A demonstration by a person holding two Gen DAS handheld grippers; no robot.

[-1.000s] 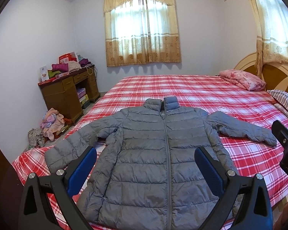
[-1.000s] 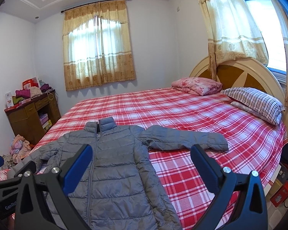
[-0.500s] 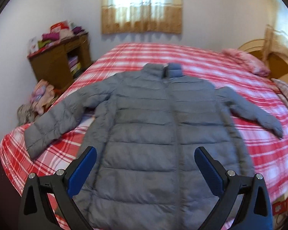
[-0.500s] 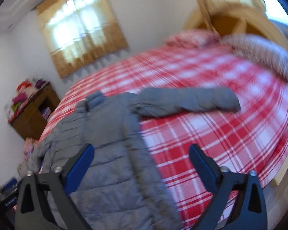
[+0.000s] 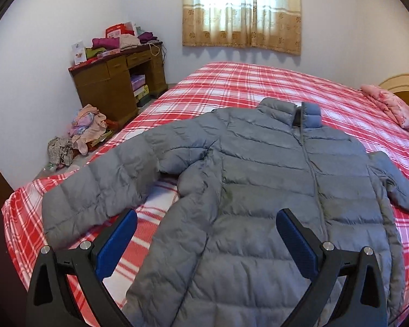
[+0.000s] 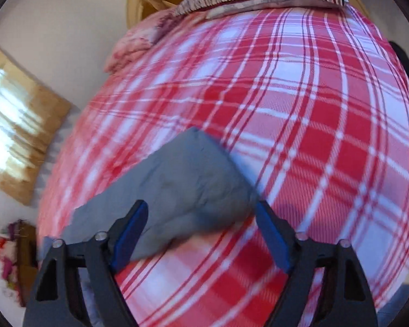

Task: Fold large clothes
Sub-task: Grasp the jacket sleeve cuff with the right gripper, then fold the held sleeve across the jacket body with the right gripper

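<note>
Grey puffer jacket (image 5: 272,190) lay spread flat on the plaid bed (image 5: 231,81), directly ahead of the left tongs (image 5: 205,241), spread wide, gripping nothing. Right tongs (image 6: 200,231) gaped over the sleeve cuff (image 6: 182,185); not clamped.

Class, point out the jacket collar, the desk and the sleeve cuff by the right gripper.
Jacket collar (image 5: 291,110): left wrist view, grey half.
Desk (image 5: 103,87): left wrist view, front panel.
Sleeve cuff (image 6: 204,163): right wrist view, top of its end.
</note>
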